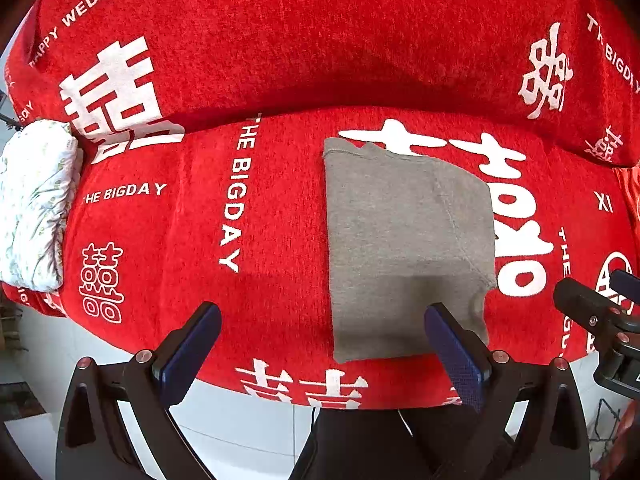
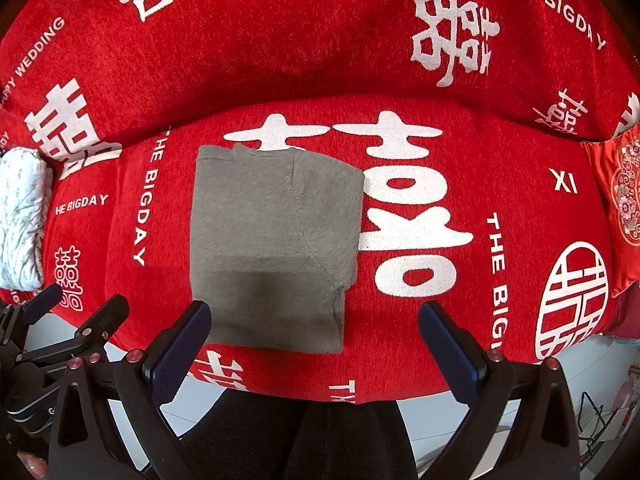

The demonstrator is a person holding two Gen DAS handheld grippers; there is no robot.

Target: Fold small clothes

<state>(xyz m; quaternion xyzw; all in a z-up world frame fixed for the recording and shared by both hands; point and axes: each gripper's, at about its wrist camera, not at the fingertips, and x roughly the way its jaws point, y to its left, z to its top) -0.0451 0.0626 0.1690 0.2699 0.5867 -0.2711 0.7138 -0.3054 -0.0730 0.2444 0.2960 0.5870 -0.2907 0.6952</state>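
A grey garment (image 1: 404,240) (image 2: 272,240) lies folded into a flat rectangle on the red sofa seat (image 1: 200,240) (image 2: 480,280). My left gripper (image 1: 320,344) hovers open over the sofa's front edge, with its right finger above the garment's near corner and nothing held. My right gripper (image 2: 316,344) is open too, its left finger at the garment's near edge and its right finger over bare red cover. Each gripper shows at the edge of the other's view: the right gripper (image 1: 600,300), the left gripper (image 2: 76,312).
A white floral bundle of cloth (image 1: 36,200) (image 2: 20,216) lies at the seat's left end. A red embroidered cushion (image 2: 620,200) sits at the right end. The sofa backrest (image 1: 320,40) rises behind. White tiled floor (image 1: 240,420) and a person's dark trousers (image 2: 300,440) lie below the sofa's front edge.
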